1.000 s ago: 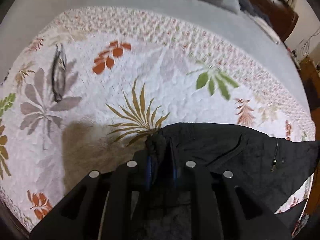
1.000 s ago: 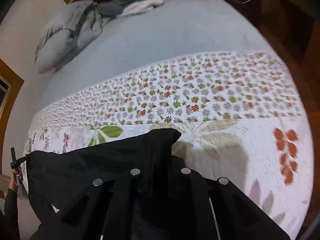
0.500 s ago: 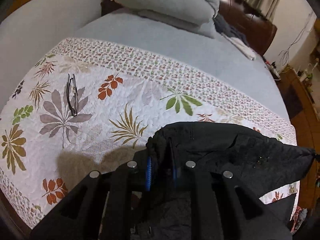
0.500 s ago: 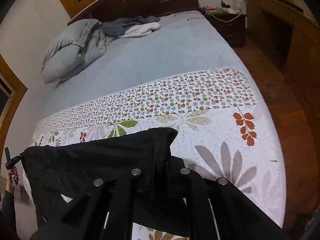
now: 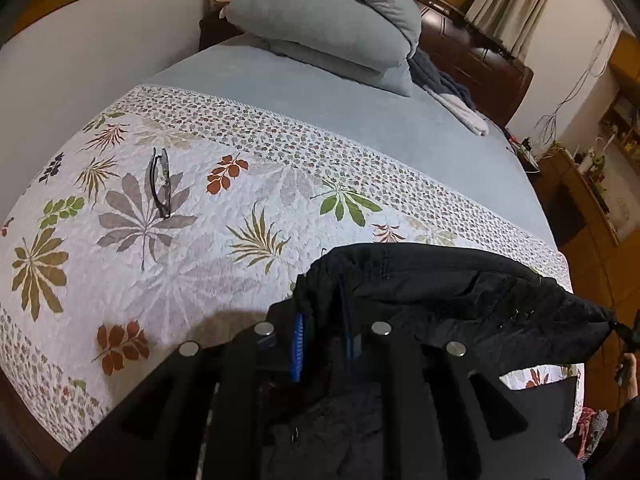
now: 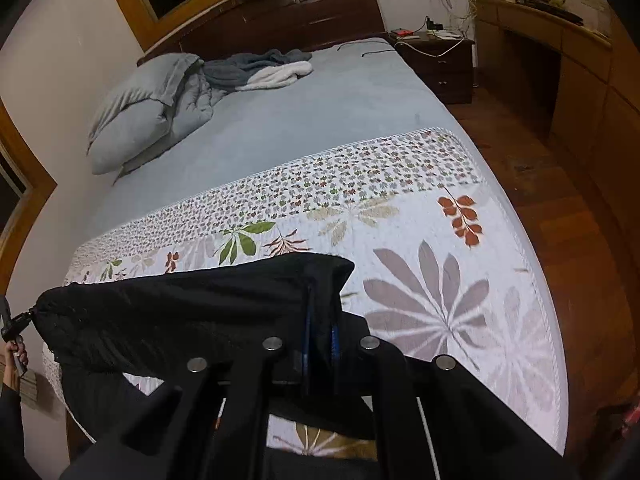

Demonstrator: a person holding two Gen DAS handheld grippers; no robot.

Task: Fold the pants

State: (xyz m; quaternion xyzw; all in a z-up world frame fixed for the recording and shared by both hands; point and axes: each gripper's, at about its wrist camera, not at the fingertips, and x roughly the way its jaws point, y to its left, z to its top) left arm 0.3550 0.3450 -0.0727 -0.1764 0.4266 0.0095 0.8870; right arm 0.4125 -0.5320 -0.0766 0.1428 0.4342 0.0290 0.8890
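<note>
Left wrist view: left hand-held gripper (image 5: pixel 322 344) clamped on one end of the waistband of the black pants (image 5: pixel 448 292), blue pads pressed into the bunched cloth.
Right wrist view: right hand-held gripper (image 6: pixel 320 340) closed on the opposite end of the same waistband, black pants (image 6: pixel 192 304) pinched between its blue pads.
Pants: stretched taut between the two grippers, held up over the near edge of the bed (image 5: pixel 340 96), the rest hanging down below the waistband (lower part hidden behind the gripper bodies).
Bed cover: white quilt (image 5: pixel 180 240) with a leaf print across the near half of the bed; plain grey-blue sheet beyond it.
On the quilt: folded eyeglasses (image 5: pixel 160 188) lying flat, well apart from the pants, toward the left in the left wrist view.
At the head of the bed: folded grey duvet (image 5: pixel 320 16), with a grey-and-white blanket (image 6: pixel 264 70) bunched just beside it.
Containers: nightstand (image 6: pixel 440 64) beside the bed, drawers shut, cables and small items on top (too small to name).
Pose: both grippers pointing forward over the bed, roughly level with each other; person's left hand (image 6: pixel 14 354) showing at the left edge of the right wrist view, gripping its handle.
</note>
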